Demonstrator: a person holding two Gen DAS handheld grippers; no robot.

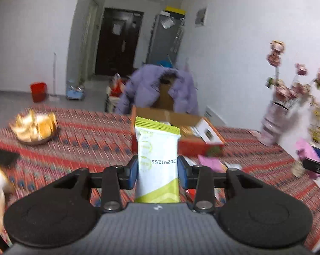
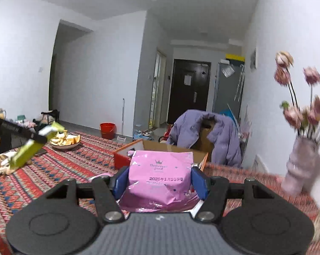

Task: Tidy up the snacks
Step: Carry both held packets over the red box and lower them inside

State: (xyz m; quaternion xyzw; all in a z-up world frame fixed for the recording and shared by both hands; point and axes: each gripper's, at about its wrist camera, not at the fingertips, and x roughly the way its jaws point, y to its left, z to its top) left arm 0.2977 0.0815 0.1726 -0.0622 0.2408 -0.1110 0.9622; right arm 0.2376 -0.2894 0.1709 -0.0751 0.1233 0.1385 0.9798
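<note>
The white-and-green snack packet (image 1: 157, 161) stands upright between the blue pads of the left gripper (image 1: 157, 170), pinched at both sides and held clear above the patterned tablecloth (image 1: 79, 136). Its crimped green top edge points away from the camera, and the date 2025/12/25 reads upside down across its front. The pink snack bag (image 2: 160, 176) sits the same way in the right gripper (image 2: 160, 180), whose jaws stand partly apart and press into the puffy sides of the bag; a small crown mark, two lines of script too blurred to read, and a printed date in January show on it.

Just beyond both packets lies the open cardboard box (image 1: 181, 116) with red-orange outer walls (image 2: 122, 159) and its flaps raised; something pink and a few pale packets lie inside, too blurred to name. Farther left on the cloth a shallow bowl (image 2: 64, 146) holds pale orange peels or wedges. In the right wrist view the green packet (image 2: 32, 146) appears again at the left edge, tilted in the other gripper. A vase of pink flowers (image 2: 300, 159) stands at the right, and a purple jacket (image 2: 221, 133) hangs over a chair behind the table
</note>
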